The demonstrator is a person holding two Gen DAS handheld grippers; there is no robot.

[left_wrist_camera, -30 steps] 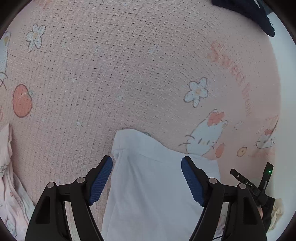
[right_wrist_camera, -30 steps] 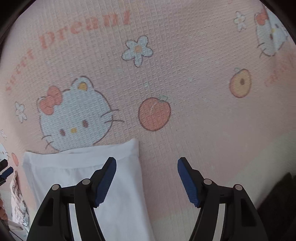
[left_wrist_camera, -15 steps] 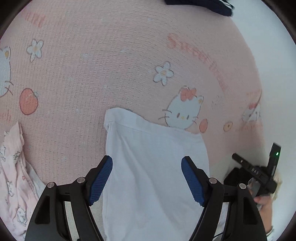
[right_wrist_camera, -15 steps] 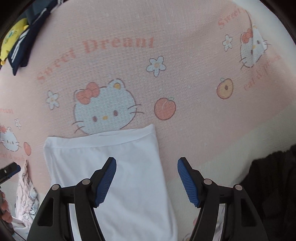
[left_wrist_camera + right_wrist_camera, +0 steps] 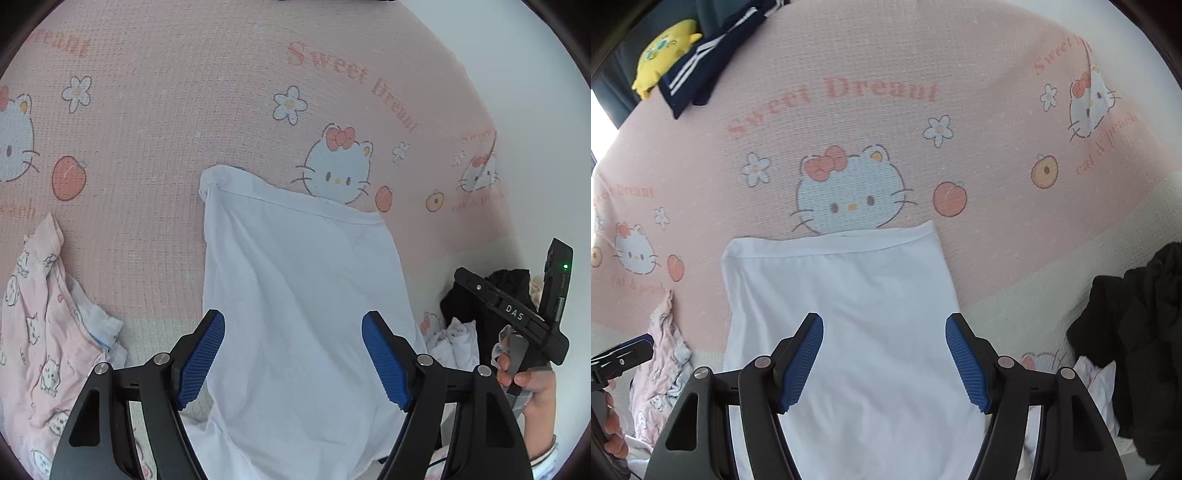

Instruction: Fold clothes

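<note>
Landmark: my white garment (image 5: 846, 317). Beyond its far hem, pink blanket (image 5: 997, 122) lies bare, free passage. Left flank blocked by pink pyjama heap (image 5: 665, 354); right flank by black clothes pile (image 5: 1137, 332). Navy item (image 5: 701, 74) far-left, well apart.

Each hand-held gripper (image 5: 293, 360) (image 5: 883, 363) has black arms, silver screws, ribbed blue pads (image 5: 201, 360); white "DAS" lettering at three o'clock.
</note>
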